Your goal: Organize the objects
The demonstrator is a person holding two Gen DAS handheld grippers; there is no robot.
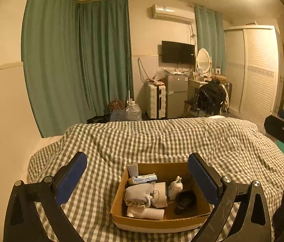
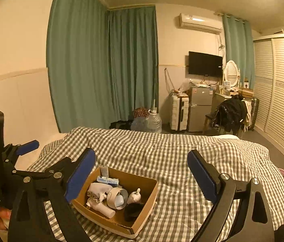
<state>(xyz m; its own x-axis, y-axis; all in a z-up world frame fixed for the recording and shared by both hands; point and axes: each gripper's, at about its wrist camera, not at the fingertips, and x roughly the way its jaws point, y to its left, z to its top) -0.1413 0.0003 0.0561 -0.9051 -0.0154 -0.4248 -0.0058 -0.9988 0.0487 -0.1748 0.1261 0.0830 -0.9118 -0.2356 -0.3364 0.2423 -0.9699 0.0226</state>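
because the shallow brown cardboard box [image 1: 160, 220] sits on the grey-and-white checked bedcover [image 1: 162, 137] with all the small things already inside it, the sorting looks largely gathered into 1 place, and both tools hang above it with nothing in them. the left gripper [image 1: 138, 178] has its 2 blue-padded fingers spread wide, straddling the box from above without touching it. the right gripper [image 2: 142, 178] is likewise spread wide and holds nothing, with the box low and to its left.

inside, the items lie packed toward the left half, probably so they brace each other: a white tube [image 1: 133, 169] stands against the far corner, a flat blue-and-white packet [image 1: 144, 178] lies beside it, a pale grey drawstring cloth pouch [image 1: 139, 194] rests on a white cylindrical cup [image 1: 161, 193], and a white bottle [image 1: 146, 213] lies on its side along the near wall. a small white figurine [image 1: 175, 187] stands upright near the middle, and a dark round bowl-like thing [image 1: 185, 199] sits to its right.

the left wrist view looks almost straight down the box and shows the near wall's white lower band. the right wrist view takes the box at an angle, revealing the cup's open mouth and its pale blue inside, and shows the other tool's black body at far left. the left wrist view catches only an edge of the other tool at far right.
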